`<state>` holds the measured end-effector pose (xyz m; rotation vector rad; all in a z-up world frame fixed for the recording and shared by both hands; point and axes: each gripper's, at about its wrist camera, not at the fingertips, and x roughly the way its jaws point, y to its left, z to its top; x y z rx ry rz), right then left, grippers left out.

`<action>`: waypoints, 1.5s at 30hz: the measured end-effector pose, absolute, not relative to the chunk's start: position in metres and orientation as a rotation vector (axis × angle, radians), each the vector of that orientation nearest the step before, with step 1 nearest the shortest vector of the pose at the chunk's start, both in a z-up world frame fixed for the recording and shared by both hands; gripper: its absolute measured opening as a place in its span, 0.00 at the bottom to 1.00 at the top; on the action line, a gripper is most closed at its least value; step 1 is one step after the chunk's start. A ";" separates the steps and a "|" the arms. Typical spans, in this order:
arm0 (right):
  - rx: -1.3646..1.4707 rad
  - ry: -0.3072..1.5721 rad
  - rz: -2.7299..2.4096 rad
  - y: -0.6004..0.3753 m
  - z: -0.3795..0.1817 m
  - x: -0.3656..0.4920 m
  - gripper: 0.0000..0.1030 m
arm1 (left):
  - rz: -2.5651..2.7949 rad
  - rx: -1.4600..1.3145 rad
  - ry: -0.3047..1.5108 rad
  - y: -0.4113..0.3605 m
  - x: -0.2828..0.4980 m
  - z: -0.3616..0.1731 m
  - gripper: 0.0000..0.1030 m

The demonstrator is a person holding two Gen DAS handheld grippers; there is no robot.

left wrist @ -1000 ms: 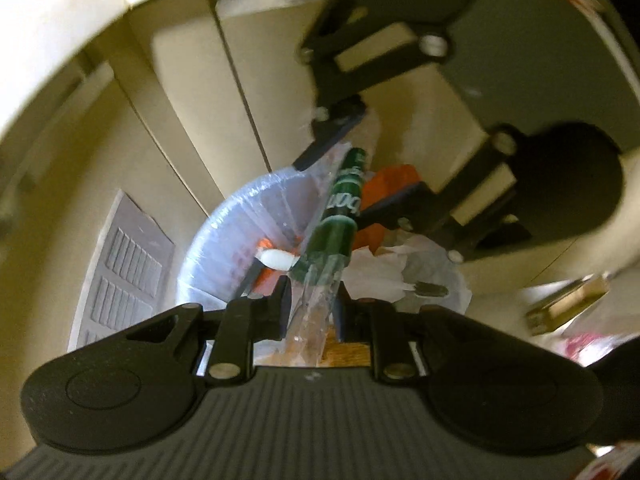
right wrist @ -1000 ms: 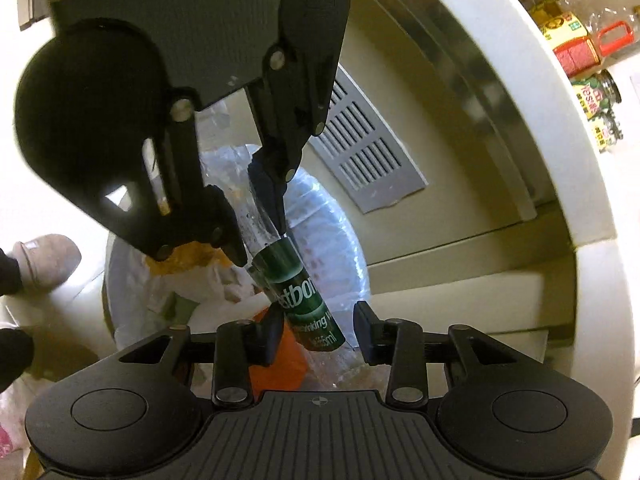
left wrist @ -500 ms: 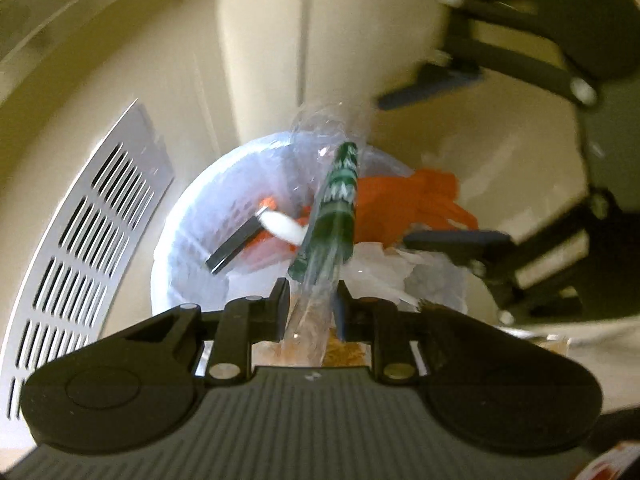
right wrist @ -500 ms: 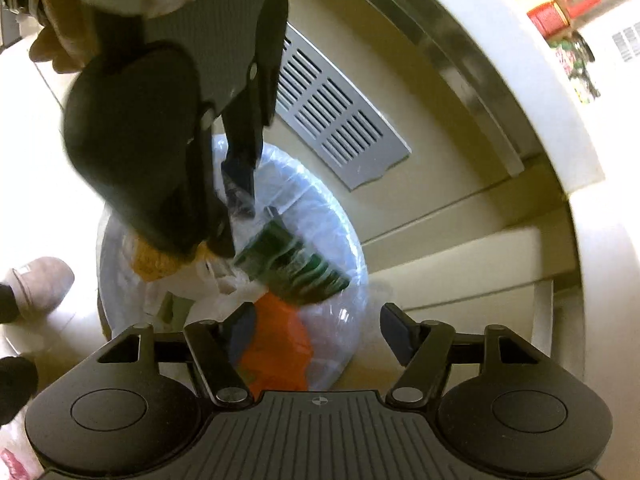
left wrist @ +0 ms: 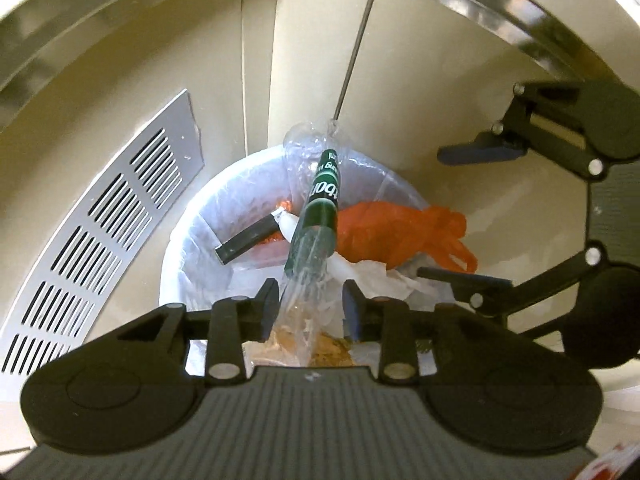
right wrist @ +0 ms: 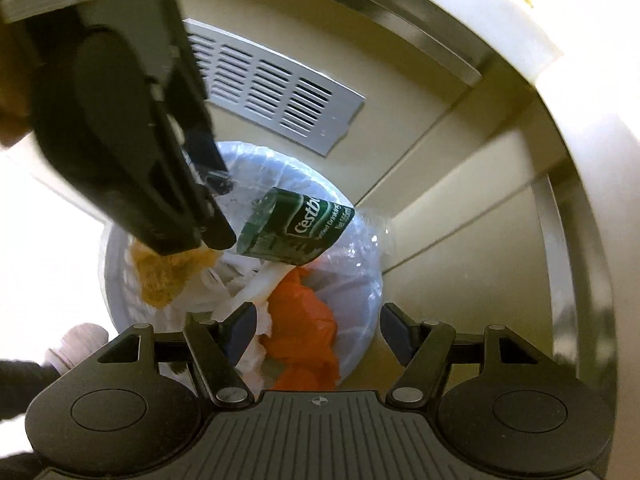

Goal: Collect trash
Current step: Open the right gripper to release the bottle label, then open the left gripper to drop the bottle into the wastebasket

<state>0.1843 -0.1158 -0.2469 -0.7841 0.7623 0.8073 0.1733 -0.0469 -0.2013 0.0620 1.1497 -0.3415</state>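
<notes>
A crushed clear plastic bottle with a green label (left wrist: 320, 208) hangs over the round bin lined with a clear bag (left wrist: 188, 240). My left gripper (left wrist: 310, 308) stands with its fingers a little apart around the bottle's clear end; I cannot tell if they still pinch it. In the right wrist view the bottle (right wrist: 296, 228) tilts over the bin (right wrist: 360, 280) below the left gripper's fingers (right wrist: 216, 184). My right gripper (right wrist: 316, 324) is open and empty above the bin; it also shows in the left wrist view (left wrist: 472, 212).
The bin holds an orange plastic bag (left wrist: 392, 232), white paper (left wrist: 380, 280), a dark flat strip (left wrist: 248, 240) and a yellow-brown clump (right wrist: 168, 276). Beige cabinet doors (left wrist: 420, 100) and a metal vent grille (left wrist: 92, 240) stand behind it. A shoe (right wrist: 80, 340) is at left.
My right gripper let go of the bottle, opened wide and drew back. My left gripper's fingers have spread slightly around the bottle, which now tilts over the bin.
</notes>
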 end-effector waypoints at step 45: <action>-0.201 1.161 0.623 -0.120 -0.233 0.202 0.65 | -0.184 0.015 1.122 -0.009 0.149 -0.162 0.39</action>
